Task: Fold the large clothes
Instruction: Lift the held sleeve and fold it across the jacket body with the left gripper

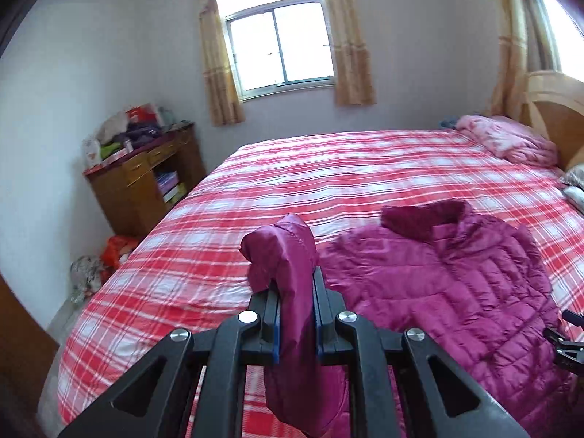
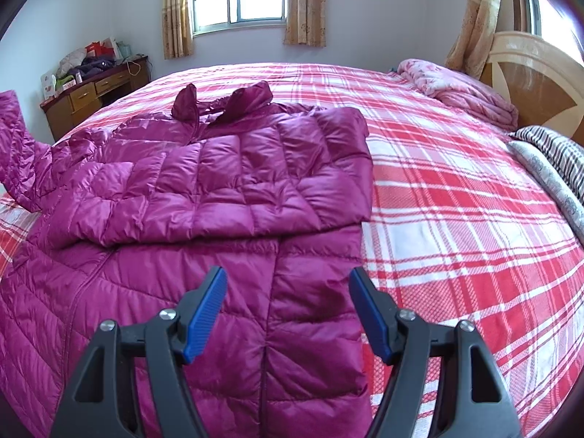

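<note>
A magenta quilted puffer jacket (image 2: 204,197) lies front up on the red-and-white plaid bed (image 2: 456,219), collar toward the far side. Its right sleeve (image 2: 255,171) is folded across the chest. My left gripper (image 1: 295,292) is shut on the cuff of the jacket's left sleeve (image 1: 288,255) and holds it lifted above the bed, left of the jacket body (image 1: 456,273). That raised sleeve shows at the left edge of the right wrist view (image 2: 14,146). My right gripper (image 2: 288,292) is open and empty, just above the jacket's lower front. It also shows at the right edge of the left wrist view (image 1: 564,343).
A folded pink quilt (image 2: 460,87) and a striped pillow (image 2: 554,153) lie by the wooden headboard (image 2: 540,84). A cluttered wooden desk (image 1: 146,175) stands left of the bed, with bags (image 1: 106,255) on the floor. A curtained window (image 1: 281,51) is in the far wall.
</note>
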The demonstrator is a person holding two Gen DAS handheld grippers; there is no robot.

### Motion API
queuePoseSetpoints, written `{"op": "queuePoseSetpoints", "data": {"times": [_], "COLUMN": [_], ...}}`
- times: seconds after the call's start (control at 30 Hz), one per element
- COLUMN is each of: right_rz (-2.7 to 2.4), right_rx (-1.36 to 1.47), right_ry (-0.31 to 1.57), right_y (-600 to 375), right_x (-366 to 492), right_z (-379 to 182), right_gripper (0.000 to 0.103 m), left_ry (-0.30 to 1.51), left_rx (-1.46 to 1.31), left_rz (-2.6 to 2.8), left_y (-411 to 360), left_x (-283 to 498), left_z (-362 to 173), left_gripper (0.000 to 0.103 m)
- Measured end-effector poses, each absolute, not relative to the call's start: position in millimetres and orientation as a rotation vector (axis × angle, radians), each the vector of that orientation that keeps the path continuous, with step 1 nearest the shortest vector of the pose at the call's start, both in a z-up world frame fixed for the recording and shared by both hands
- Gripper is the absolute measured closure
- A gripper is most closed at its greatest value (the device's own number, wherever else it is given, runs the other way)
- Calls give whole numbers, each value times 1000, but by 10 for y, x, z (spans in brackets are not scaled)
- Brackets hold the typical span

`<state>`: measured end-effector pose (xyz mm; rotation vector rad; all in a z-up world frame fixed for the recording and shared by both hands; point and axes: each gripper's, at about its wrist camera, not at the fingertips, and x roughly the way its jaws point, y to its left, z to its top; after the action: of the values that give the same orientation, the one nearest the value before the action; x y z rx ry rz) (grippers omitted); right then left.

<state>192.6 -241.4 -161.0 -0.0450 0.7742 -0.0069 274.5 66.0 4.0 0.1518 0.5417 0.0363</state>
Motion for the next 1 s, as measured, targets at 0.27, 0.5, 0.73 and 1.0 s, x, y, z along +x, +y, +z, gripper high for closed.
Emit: {"op": "queuePoseSetpoints", "data": {"times": [0.27, 0.5, 0.73, 1.0], "right_rz": [-10, -11, -14, -13], "right_rx": [-21, -14, 0, -2], "right_ry": [797, 820, 824, 823], "right_y": [-2467, -2480, -2492, -2498], "right_x": [1941, 1956, 1960, 1968], "right_z": [-1697, -1763, -1789, -1810], "right_gripper": [31, 29, 27, 24], "left_ry": [512, 533, 562, 594], "left_rx": [275, 338, 358, 371], "left_rz": [-111, -208, -282, -331], "left_y": [-203, -745, -1237, -1615], "left_x": [2782, 2842, 2860, 2936], "left_z": [155, 67, -197, -615], "left_gripper": [91, 91, 91, 91]}}
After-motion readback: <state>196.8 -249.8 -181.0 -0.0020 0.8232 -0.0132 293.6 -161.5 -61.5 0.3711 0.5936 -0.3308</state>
